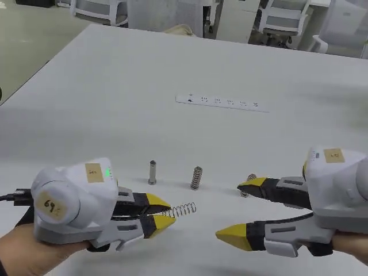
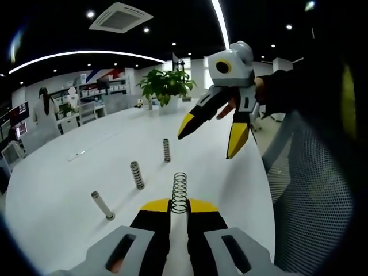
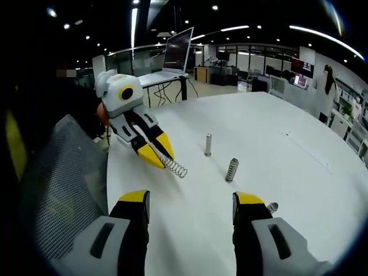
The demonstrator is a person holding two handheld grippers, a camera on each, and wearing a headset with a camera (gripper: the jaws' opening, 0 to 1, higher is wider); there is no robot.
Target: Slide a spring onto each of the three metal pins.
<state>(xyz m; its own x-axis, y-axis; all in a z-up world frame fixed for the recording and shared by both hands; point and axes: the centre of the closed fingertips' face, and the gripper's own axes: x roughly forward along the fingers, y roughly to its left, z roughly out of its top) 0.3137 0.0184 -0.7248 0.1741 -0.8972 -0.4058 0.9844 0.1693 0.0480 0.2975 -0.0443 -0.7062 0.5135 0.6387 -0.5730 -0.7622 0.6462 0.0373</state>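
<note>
The loose spring (image 1: 183,210) sticks out lengthwise from the yellow tips of the left gripper (image 1: 164,215), whose jaws are clamped on one end of it. It hangs off the surface (image 1: 115,103), nearer the person than the row of pins and touching none of them.

In that row, the bare pin (image 1: 152,172) stands upright at the left with nothing on it. The middle pin (image 1: 196,177) already wears a coil, and so does the third pin (image 2: 167,149), which in the head view is half hidden behind the right gripper's upper jaw.

The right gripper (image 1: 230,210) is held at the right of the row with its jaws wide apart and nothing between them. In its own view one jaw tip sits just beside the third pin.

Farther back on the surface lies a white power strip (image 1: 221,102), well apart from the pins.
</note>
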